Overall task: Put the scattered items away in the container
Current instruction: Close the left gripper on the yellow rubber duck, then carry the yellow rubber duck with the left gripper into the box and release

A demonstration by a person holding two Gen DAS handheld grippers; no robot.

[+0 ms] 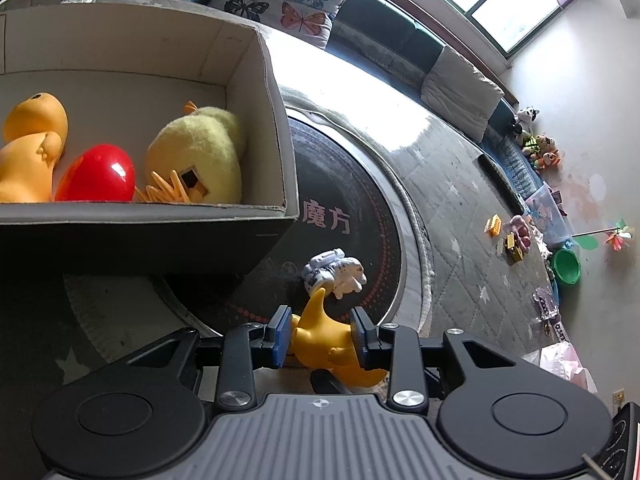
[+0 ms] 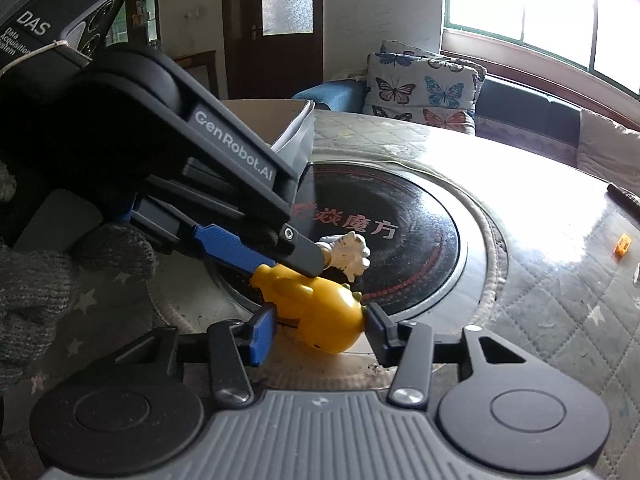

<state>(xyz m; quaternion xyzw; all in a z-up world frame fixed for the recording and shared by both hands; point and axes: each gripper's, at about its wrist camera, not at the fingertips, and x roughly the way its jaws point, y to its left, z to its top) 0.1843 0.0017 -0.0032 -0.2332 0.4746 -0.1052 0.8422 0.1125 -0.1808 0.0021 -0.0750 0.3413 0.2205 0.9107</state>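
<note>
A yellow rubber toy animal lies on the table in front of the cardboard box. My left gripper is shut on its tail end, both blue pads against it. In the right wrist view my right gripper has its pads against the toy's round head, while the left gripper, held by a gloved hand, reaches in from the upper left. Just beyond lies a small white toy. Inside the box are an orange duck, a red egg and a yellow plush.
The toys rest on a black round plate with red characters, set in a quilted table cover. A small orange piece and a dark remote lie far right. A butterfly cushion sits behind; toys litter the floor.
</note>
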